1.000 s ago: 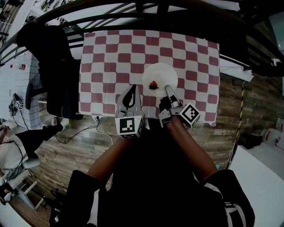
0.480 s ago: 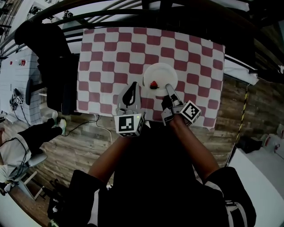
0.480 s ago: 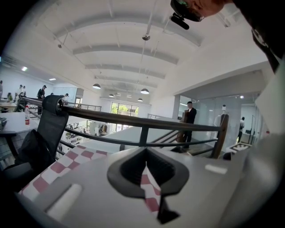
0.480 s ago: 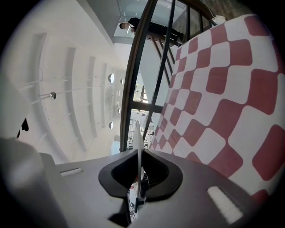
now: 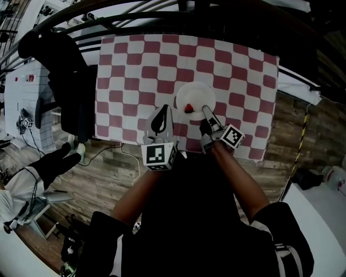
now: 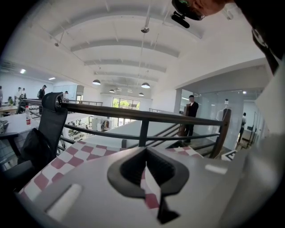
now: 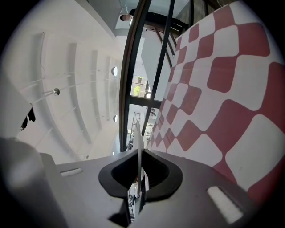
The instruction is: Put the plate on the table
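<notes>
A white plate (image 5: pixel 195 97) with a small red thing (image 5: pixel 188 107) on it is over the near middle of the red-and-white checked table (image 5: pixel 135 59). My right gripper (image 5: pixel 206 110) is shut on the plate's near rim. In the right gripper view the plate (image 7: pixel 138 142) shows edge-on as a thin white line between the jaws of the right gripper (image 7: pixel 139 178), with the checked cloth (image 7: pixel 222 102) close on the right. My left gripper (image 5: pixel 161 111) hangs shut and empty over the table's near edge, left of the plate. The left gripper (image 6: pixel 147 178) looks along the cloth.
A black chair draped with dark cloth (image 5: pixel 70 81) stands at the table's left side. A dark railing (image 5: pixel 162 13) runs behind the far edge. A person's legs (image 5: pixel 48 165) show on the wooden floor at the left.
The plate and both grippers keep nearly the same places over the cloth. The head view has shifted a little, and the person's legs at the left have moved.
</notes>
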A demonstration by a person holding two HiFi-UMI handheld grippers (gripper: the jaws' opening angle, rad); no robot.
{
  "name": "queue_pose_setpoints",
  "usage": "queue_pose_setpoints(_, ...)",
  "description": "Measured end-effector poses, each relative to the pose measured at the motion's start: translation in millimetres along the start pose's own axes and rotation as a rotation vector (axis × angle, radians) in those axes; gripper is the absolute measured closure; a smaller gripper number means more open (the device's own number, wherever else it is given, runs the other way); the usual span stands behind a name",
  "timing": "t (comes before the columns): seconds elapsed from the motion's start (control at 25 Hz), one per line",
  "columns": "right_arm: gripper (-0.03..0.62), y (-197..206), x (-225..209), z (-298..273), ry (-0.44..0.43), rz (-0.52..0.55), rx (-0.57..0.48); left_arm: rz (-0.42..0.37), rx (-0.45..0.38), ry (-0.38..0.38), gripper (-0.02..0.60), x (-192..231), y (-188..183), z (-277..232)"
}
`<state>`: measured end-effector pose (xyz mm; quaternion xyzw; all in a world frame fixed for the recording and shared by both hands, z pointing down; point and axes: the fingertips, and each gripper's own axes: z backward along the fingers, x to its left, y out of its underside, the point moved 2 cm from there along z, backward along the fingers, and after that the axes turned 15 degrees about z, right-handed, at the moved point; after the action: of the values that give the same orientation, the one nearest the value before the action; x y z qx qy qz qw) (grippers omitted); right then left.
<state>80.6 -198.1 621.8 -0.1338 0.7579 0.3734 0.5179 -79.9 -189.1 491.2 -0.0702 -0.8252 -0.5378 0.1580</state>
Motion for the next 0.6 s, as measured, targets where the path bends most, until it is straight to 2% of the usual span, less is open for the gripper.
queue_pose_setpoints(0.32,0.577,9,-35,-5,-0.028,0.012,0.046,0.002,0.008,-0.007,0.572,-8,3,-12)
queue_pose_setpoints(0.48,0.577,15,-53,-6,-0.029,-0.046,0.061,0.003,0.027,-0.022,0.572,-8,7,-18)
queue_pose_setpoints(0.6,0.577,15,-58,-8,-0.045,-0.027,0.071,0.006,0.045,-0.038,0.572,-6,11,-21)
